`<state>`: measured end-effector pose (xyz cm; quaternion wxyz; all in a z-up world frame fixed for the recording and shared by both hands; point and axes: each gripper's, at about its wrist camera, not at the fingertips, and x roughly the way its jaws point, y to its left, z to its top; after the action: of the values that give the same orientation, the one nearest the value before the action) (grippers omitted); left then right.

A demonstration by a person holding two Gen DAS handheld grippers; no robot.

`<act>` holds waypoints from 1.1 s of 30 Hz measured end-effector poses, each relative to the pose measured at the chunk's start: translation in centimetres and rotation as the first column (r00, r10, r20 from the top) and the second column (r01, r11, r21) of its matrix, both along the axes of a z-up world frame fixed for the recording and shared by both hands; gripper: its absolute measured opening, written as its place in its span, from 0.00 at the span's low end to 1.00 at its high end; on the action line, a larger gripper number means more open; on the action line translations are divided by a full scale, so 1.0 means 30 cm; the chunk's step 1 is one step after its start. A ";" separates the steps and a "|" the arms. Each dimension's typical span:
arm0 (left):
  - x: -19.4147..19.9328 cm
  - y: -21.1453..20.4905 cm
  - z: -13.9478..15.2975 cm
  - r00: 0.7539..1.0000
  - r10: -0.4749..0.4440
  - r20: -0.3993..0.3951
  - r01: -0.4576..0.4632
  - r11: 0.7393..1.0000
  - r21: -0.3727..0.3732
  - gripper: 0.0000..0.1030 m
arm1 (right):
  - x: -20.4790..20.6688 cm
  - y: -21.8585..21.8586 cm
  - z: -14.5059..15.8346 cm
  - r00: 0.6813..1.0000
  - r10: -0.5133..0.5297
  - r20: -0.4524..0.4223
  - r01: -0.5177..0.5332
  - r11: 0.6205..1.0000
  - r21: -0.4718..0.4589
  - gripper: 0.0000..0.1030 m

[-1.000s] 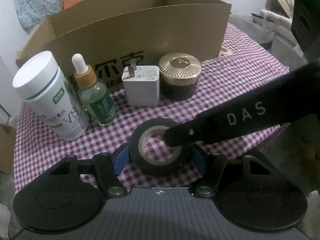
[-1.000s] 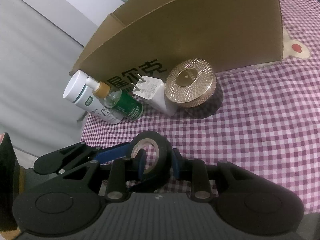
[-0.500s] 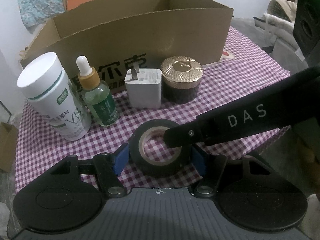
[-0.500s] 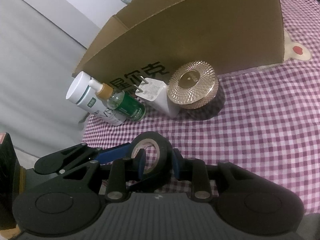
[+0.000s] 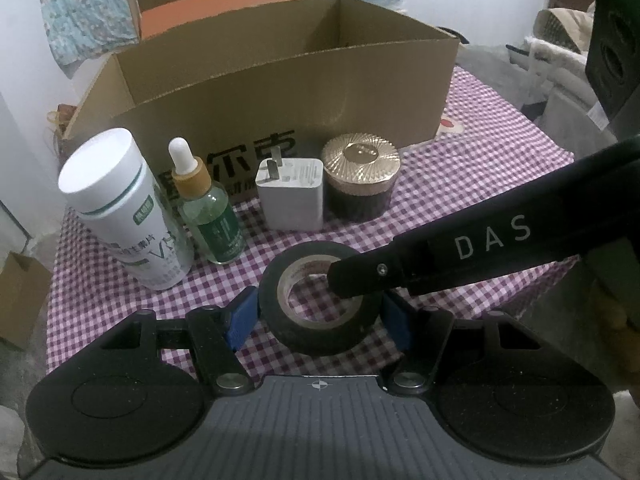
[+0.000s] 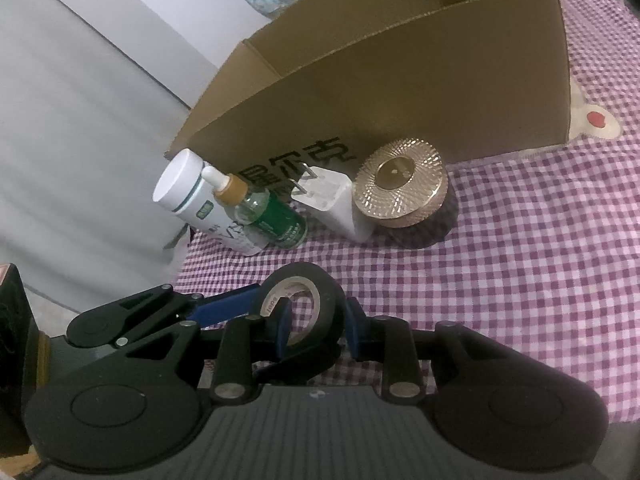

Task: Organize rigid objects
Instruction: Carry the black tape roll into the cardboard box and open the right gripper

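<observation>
A black tape roll (image 5: 320, 340) sits tilted over the purple checked cloth (image 5: 480, 168). My left gripper (image 5: 318, 318) is shut on it, a blue pad pressing each outer side. From the right, a finger (image 5: 440, 264) of my right gripper reaches into the roll's hole. In the right wrist view, my right gripper (image 6: 318, 320) pinches the wall of the tape roll (image 6: 332, 300), one finger inside the hole and one outside. The left gripper's blue finger (image 6: 224, 308) touches the roll from the left.
A white bottle (image 5: 124, 216), a green dropper bottle (image 5: 212, 224), a white charger (image 5: 290, 196) and a gold-lidded jar (image 5: 360, 180) stand in a row before an open cardboard box (image 5: 280, 92). Another box (image 5: 224, 0) stands behind. The cloth ends close on the right.
</observation>
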<state>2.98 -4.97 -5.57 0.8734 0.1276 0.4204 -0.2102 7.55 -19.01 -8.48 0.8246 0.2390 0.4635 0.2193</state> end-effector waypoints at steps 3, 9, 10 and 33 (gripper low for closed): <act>-0.012 0.004 0.015 1.000 0.001 0.012 -0.001 1.000 0.000 0.63 | -0.017 0.002 0.015 1.000 -0.003 0.012 0.003 1.000 0.001 0.29; -0.052 -0.001 0.071 0.998 0.011 0.054 -0.011 1.000 -0.004 0.63 | -0.057 -0.006 0.066 0.999 -0.002 0.052 0.002 1.000 0.004 0.29; -0.058 -0.002 0.087 0.998 0.013 0.066 -0.013 1.000 -0.005 0.63 | -0.064 -0.009 0.080 0.998 -0.002 0.063 0.002 1.000 0.003 0.29; 0.280 -0.140 0.373 0.982 -0.010 0.189 -0.005 0.997 0.078 0.64 | 0.284 -0.089 0.420 0.970 0.063 0.233 -0.052 0.997 -0.054 0.30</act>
<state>11.38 -9.18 5.64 0.9034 0.1816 0.3432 -0.1817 16.07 -21.68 4.14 0.8722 0.1784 0.3748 0.2588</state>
